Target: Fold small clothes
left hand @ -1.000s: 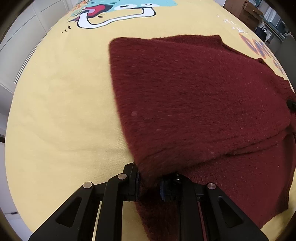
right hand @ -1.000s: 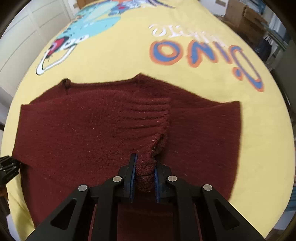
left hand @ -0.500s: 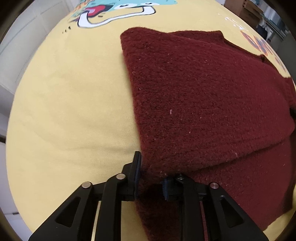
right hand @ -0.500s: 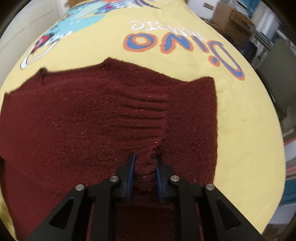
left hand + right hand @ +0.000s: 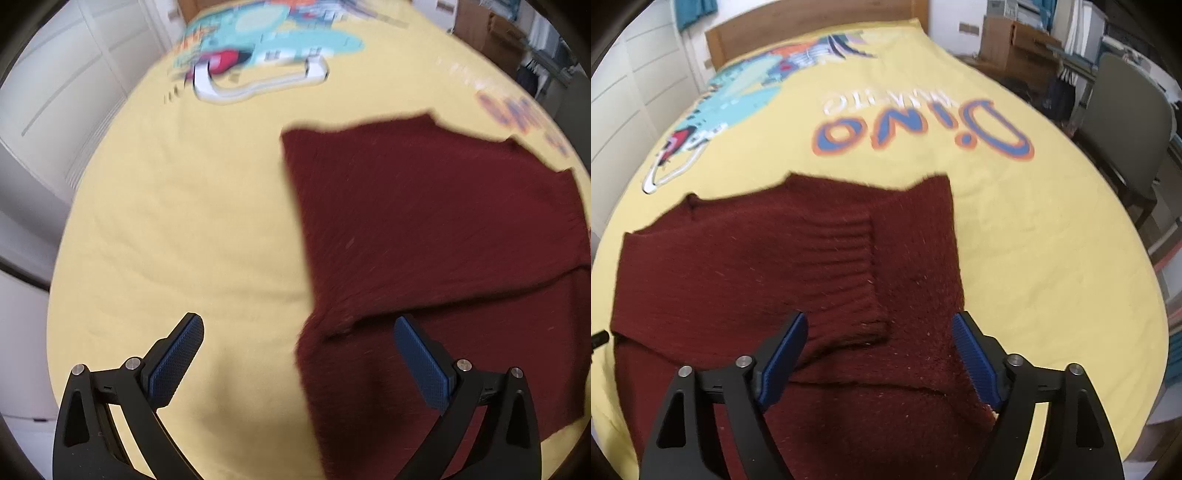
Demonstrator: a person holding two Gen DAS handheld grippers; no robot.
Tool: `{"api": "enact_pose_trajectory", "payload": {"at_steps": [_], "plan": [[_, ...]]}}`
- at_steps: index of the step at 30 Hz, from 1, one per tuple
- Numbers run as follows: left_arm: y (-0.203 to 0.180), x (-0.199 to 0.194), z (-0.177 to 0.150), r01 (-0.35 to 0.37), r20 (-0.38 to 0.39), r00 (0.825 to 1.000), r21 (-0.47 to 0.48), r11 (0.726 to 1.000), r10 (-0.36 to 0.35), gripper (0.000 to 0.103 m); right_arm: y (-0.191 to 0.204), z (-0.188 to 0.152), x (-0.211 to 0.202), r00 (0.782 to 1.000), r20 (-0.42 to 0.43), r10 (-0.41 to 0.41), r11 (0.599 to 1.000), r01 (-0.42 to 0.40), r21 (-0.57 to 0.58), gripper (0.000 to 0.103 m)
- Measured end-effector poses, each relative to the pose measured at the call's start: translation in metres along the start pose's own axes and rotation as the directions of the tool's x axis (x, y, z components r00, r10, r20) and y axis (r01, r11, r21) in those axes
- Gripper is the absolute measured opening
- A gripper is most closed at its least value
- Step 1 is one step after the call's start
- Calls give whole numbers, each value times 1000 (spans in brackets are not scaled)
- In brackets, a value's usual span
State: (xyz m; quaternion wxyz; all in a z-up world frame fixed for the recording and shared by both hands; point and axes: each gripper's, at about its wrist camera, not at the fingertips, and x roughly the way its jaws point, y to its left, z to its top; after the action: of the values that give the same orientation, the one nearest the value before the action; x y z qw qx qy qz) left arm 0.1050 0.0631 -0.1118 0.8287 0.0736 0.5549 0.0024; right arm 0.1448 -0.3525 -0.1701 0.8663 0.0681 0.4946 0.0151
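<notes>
Two tools are in my hands, and both have just been opening: my left tool has its blue pads spread wide with nothing pressed between them, and my right tool is likewise parted and gripping nothing. One dark red knitted sweater lies flat on the bed — a single garment, folded over on itself so that an upper layer rests on a lower one, with one ribbed cuff lying across the top, its end between my right tool's two fingers but touched by neither pad. Seen from my left wrist, the sweater fills the right side of the view; its folded left edge runs between the two pads, the right finger hanging over the knit and the left finger over bare cover. That view is blurred, so finer detail of the knit is lost there. One yellow bed cover carries the garment, printed with one turquoise cartoon dinosaur and one large blue-and-orange word, "Dino", with a smaller pale line of lettering above it that I cannot read. One wooden headboard stands at the far end, and one grey chair sits off to the right of the bed.
</notes>
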Motion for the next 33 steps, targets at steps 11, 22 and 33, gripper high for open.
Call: {"api": "enact_pose_trajectory", "payload": {"at_steps": [11,22,33], "plan": [[-80,38,30,126,84,988,18,992,-127,102,84,-6,4,999,33,7,986,-1,-164,103],[-61,81,5,200,-8,980,-37,979,-201,102,61,-31,58,999,-44,-9,993,4,-115,103],[-57,76,0,186,27,982,-13,982,-186,102,27,-37,54,999,-29,13,998,-15,-63,103]]}}
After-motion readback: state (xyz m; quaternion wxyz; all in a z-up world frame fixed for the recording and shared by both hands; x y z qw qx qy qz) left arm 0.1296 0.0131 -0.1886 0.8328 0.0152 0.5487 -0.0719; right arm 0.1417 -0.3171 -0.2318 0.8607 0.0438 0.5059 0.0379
